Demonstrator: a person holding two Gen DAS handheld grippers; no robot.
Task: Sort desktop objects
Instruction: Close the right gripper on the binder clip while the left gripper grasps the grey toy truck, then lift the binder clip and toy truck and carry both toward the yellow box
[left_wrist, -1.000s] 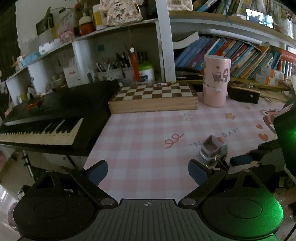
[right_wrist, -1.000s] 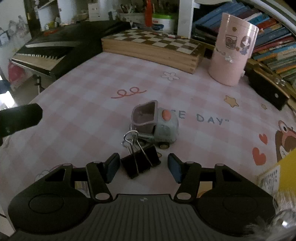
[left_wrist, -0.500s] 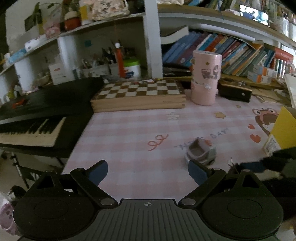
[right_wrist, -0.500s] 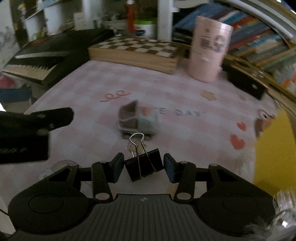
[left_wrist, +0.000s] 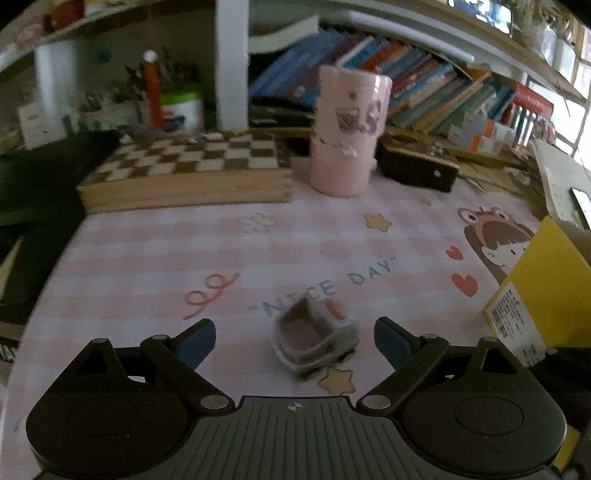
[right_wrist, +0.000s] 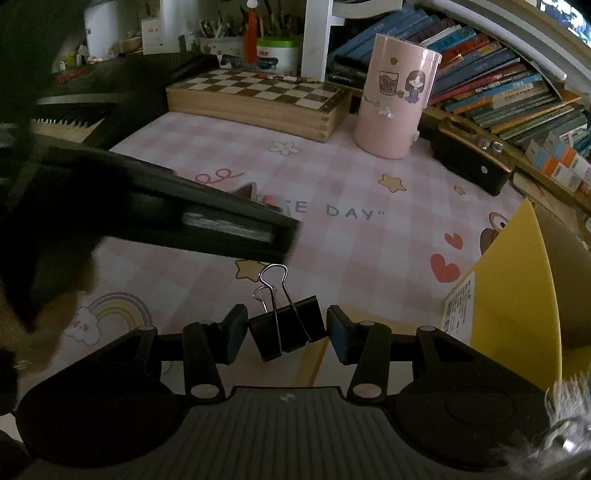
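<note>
Right gripper (right_wrist: 283, 334) has closed on the binder clip (right_wrist: 286, 330), lifting it; left gripper (left_wrist: 294, 341) now straddles the toy car (left_wrist: 314, 338).

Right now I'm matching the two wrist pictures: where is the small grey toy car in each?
Left wrist: toy car low centre, between the open left gripper fingers.
Right wrist: mid-left, only its top shows behind the dark left gripper.
Shared landmark: pink cup beside the chessboard.
</note>
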